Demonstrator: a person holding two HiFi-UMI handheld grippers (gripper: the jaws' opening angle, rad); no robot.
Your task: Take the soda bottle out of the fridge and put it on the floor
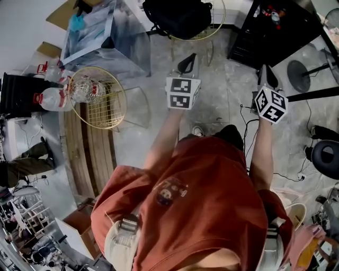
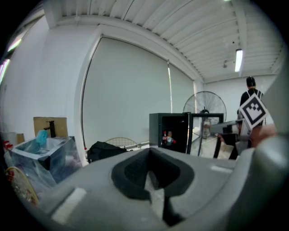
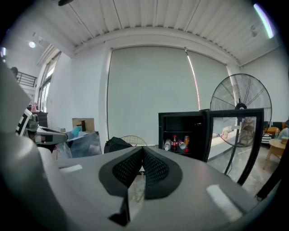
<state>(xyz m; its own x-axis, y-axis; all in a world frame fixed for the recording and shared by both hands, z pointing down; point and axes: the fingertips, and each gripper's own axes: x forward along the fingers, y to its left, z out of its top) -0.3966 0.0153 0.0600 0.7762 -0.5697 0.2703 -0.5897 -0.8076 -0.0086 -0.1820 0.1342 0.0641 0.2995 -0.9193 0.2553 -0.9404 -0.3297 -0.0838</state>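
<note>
The soda bottle (image 3: 174, 143) is dark with a red label. It stands upright inside the black fridge (image 3: 183, 118), left of centre. The door (image 3: 235, 135) is open.

Gold wire chair (image 1: 100, 98) at the left of the head view, a clear plastic bottle (image 1: 87, 90) on its seat. Just beside it, two big water bottles (image 1: 50, 98) with red caps. Further up, a plastic-wrapped cube (image 1: 103, 37) and a cardboard box (image 1: 58, 13). Black bag (image 1: 177, 18) on a second wire chair (image 1: 214, 24) at the top. Wooden planks (image 1: 92, 153) below the first chair. Loose cables (image 1: 249, 132) across the grey floor (image 1: 222, 100). In the right gripper view, tall pedestal fan (image 3: 241, 106) at the right, pale roller blind (image 3: 149, 90) covering the window behind.
</note>
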